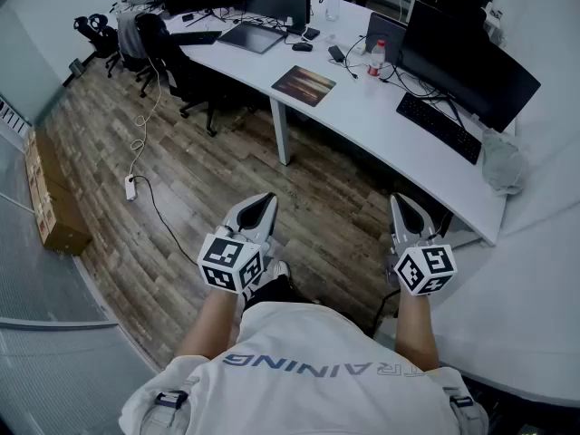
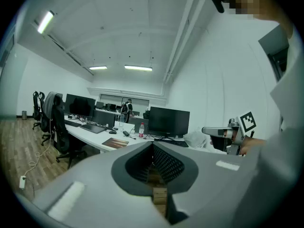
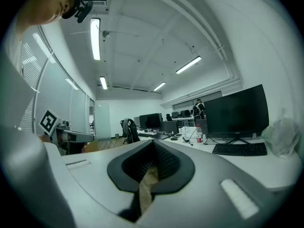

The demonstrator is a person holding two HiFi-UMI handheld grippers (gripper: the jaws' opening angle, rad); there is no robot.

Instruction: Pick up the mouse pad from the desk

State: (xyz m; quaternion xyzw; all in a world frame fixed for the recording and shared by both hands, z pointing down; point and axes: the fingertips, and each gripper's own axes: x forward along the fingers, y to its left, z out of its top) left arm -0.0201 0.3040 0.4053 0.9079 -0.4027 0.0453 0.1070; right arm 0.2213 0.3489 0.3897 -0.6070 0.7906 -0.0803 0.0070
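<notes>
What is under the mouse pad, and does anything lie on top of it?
The mouse pad lies flat on the white desk, near its edge. Nothing rests on top. The desk surface beneath it is covered and cannot be seen.

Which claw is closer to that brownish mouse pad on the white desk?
Left. The left claw hangs over the floor, short of the mouse pad and slightly to its left. The right claw is also held back, but farther off to the pad's right.
</notes>
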